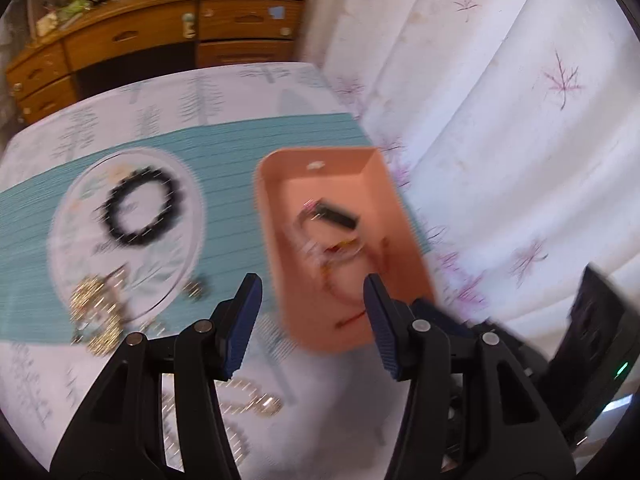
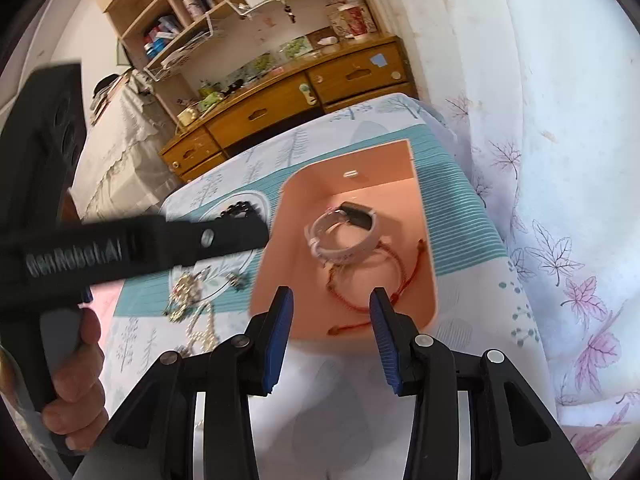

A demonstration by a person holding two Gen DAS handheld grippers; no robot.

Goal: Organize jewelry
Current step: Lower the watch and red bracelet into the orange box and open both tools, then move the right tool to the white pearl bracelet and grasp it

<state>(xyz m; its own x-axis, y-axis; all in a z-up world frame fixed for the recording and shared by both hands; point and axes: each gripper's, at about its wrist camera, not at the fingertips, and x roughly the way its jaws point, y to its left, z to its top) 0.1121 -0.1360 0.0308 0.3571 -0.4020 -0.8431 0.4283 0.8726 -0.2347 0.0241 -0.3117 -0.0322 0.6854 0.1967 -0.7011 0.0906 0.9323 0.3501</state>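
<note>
A pink tray (image 1: 384, 184) (image 2: 412, 240) sits on a teal mat and holds a white watch with a black face (image 2: 344, 232) and a red cord bracelet (image 2: 360, 300). A black bead bracelet (image 1: 140, 210) lies on a round plate (image 1: 188, 240). Gold chains (image 1: 96, 316) spill over the plate's near edge, and a pearl-like chain (image 2: 204, 332) lies on the cloth. My left gripper (image 1: 312, 292) is open and empty above the tray's near left corner; it also shows in the right wrist view (image 2: 260, 232). My right gripper (image 2: 332, 304) is open and empty over the tray's near edge.
The table has a white tree-print cloth (image 1: 120, 120) with a teal mat (image 1: 240, 152). A white leaf-print curtain (image 1: 520, 120) hangs close on the right. A wooden dresser (image 2: 280, 104) and shelves stand beyond the table.
</note>
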